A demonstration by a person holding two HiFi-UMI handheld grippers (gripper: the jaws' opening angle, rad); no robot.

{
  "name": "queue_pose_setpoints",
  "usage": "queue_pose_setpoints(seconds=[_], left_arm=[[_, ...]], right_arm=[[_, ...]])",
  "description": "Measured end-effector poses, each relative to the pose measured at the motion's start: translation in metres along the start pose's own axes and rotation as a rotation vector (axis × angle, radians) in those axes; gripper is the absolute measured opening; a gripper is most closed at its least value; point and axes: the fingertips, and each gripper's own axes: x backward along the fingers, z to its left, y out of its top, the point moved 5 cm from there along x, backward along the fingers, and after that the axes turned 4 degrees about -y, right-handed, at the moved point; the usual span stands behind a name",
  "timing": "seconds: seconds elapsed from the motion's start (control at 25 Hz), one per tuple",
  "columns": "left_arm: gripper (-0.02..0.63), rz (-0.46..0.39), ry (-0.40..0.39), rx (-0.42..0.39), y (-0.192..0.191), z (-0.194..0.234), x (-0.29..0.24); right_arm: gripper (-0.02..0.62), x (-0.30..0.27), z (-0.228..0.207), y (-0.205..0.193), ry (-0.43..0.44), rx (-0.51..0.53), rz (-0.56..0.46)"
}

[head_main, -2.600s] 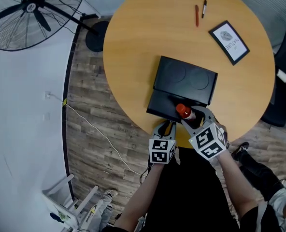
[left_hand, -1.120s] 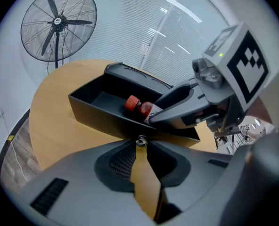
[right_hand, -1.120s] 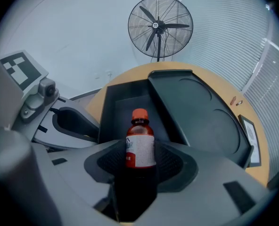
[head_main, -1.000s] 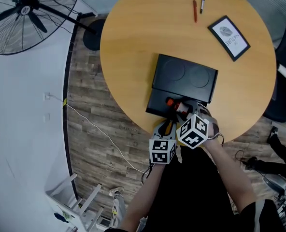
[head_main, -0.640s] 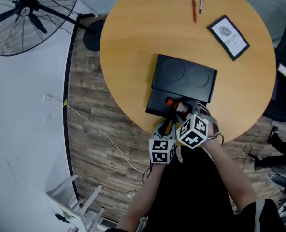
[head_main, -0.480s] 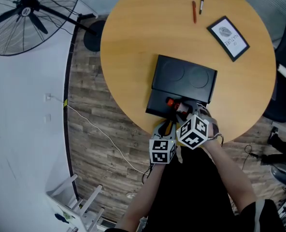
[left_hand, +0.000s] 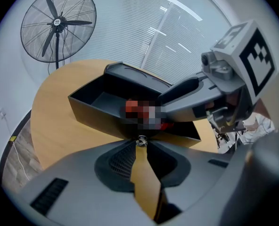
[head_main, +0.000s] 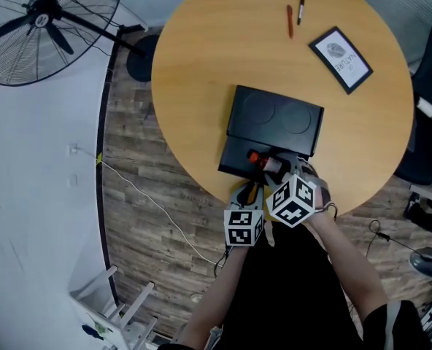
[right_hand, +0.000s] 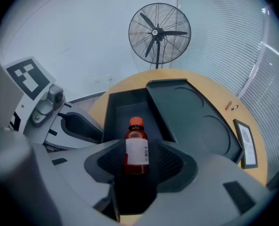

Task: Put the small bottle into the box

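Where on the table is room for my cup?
Bare wood lies left of the box, and between box, pens and picture frame. The near edge is crowded: the right gripper holds the small bottle, beside the left gripper.

I stand at a round, light wooden table [head_main: 216,57] on a grey-brown plank floor [head_main: 154,210]. A black pedestal fan [head_main: 44,9] stands beyond it, near a white wall [right_hand: 73,36]. Pale window blinds [left_hand: 177,36] glow brightly.
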Motion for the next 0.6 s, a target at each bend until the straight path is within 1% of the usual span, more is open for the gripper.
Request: queue_pose_setpoints(seconds=[0.36,0.6], left_arm=[[0.066,0.019,0.013,-0.020,-0.001,0.000,-0.001],[0.066,0.026,0.010,-0.031,-0.001,0.001,-0.001]], right_arm=[[0.193,0.024,-0.005,0.003,-0.011,-0.036,-0.054],[0.183,0.047,-0.012,0.002,-0.031,-0.081,-0.096]])
